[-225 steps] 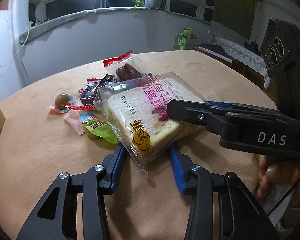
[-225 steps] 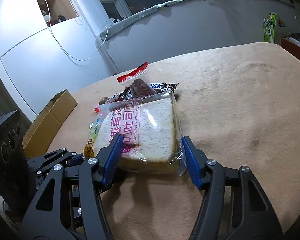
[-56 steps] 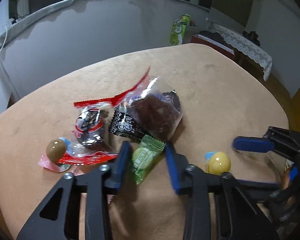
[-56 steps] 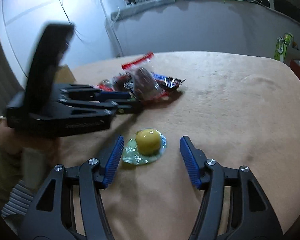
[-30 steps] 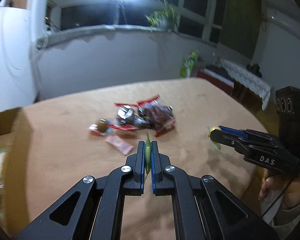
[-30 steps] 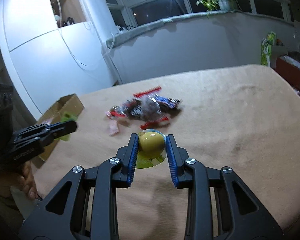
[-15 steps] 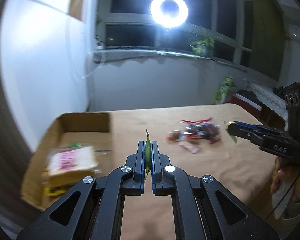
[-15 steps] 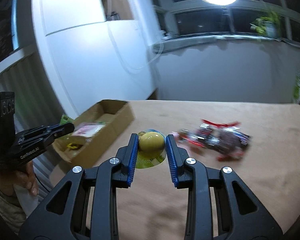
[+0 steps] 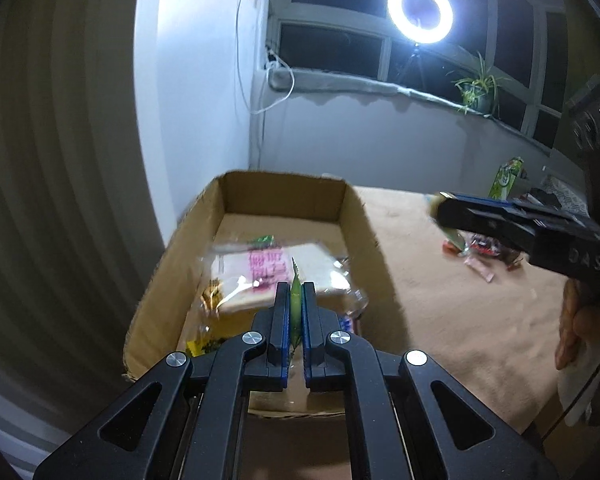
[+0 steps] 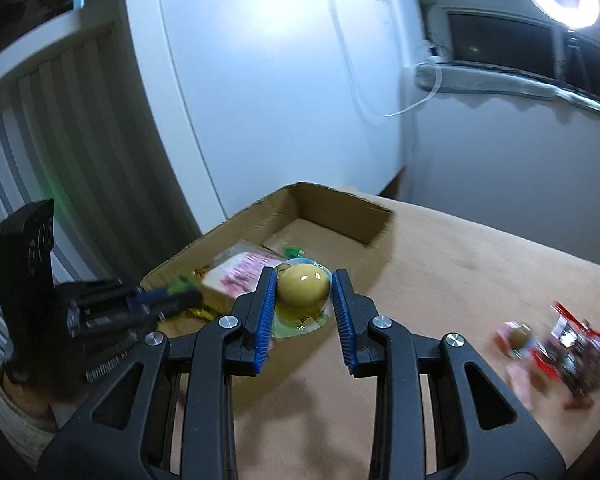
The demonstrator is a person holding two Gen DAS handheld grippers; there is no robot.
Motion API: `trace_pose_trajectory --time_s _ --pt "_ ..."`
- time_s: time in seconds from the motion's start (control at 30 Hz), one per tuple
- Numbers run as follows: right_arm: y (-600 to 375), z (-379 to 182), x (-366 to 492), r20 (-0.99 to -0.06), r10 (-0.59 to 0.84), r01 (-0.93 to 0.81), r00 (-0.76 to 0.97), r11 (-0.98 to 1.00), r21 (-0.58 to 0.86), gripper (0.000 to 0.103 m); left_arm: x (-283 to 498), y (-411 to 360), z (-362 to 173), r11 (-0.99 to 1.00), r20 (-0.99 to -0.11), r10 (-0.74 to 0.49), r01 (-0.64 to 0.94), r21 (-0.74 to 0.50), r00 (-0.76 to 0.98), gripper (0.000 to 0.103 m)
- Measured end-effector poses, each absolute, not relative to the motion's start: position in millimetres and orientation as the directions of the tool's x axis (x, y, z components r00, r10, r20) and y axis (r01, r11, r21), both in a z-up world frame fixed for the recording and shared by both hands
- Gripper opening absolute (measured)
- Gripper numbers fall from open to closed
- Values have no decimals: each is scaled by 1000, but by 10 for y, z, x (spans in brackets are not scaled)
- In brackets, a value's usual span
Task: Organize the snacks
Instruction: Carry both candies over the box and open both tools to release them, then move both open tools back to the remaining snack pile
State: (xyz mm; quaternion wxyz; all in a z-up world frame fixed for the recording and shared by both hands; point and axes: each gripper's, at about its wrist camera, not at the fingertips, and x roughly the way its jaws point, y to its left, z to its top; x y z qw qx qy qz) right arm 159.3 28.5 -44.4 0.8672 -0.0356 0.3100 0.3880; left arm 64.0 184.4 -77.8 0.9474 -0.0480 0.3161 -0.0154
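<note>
My left gripper (image 9: pixel 296 286) is shut on a thin green snack packet (image 9: pixel 296 300), held above the near end of an open cardboard box (image 9: pixel 356 216). The box holds a wrapped bread slice (image 9: pixel 268 272) and other packets. My right gripper (image 10: pixel 303 280) is shut on a yellow jelly cup (image 10: pixel 302 285) and hovers by the box's right wall (image 10: pixel 340 216). The right gripper also shows in the left wrist view (image 9: pixel 452 208), and the left gripper in the right wrist view (image 10: pixel 172 296). Several remaining snacks (image 10: pixel 556 348) lie on the table to the right.
The box stands at the left edge of a tan-covered table (image 9: pixel 440 300). A white wall and ribbed panel (image 10: pixel 80 168) are left of the box. A ring light (image 9: pixel 420 10), a window sill and a plant (image 9: pixel 478 88) are behind the table.
Both grippers have swung left from the snack pile to the cardboard box, each still holding its snack. The box is now close and directly under the left gripper.
</note>
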Motion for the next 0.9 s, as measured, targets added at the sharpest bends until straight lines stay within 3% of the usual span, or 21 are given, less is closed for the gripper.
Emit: trace_pose_trajectory --time_s 0.17,0.23,0.27,0.3,0.37,0.57,0.63,0.7,0.9 --pt "721 -511 1909 -566 672 -731 478 662 170 36 702 1892 -921 991 -623 -73 -13 -132 779 7" --pt "817 -567 2016 -583 656 -726 480 670 156 58 731 1913 -943 991 -631 -54 -36 -130 774 31" --pt "806 -577 2038 -577 656 -718 486 676 165 61 734 1920 -933 991 -630 -35 -54 -121 776 59" --pt "765 -570 2033 -562 669 -717 485 673 181 66 702 1933 -905 991 -616 -9 -76 -111 788 72" --pt "621 -567 1956 -540 676 -708 502 679 193 74 665 1974 -854 990 -596 13 -94 -105 803 73" --pt "268 -599 1774 -544 619 -644 567 745 177 75 635 2104 -772 987 -575 49 -129 -99 817 73" --pt "161 -572 1709 -527 596 -620 606 769 157 88 615 2101 -758 986 -571 58 -135 -95 819 74" --pt "49 -543 1638 -508 589 -604 629 781 157 92 582 2086 -730 987 -567 63 -136 -89 821 74" --pt "-206 -525 1471 -519 567 -565 640 805 182 94 478 1964 -584 991 -541 52 -111 -78 839 79"
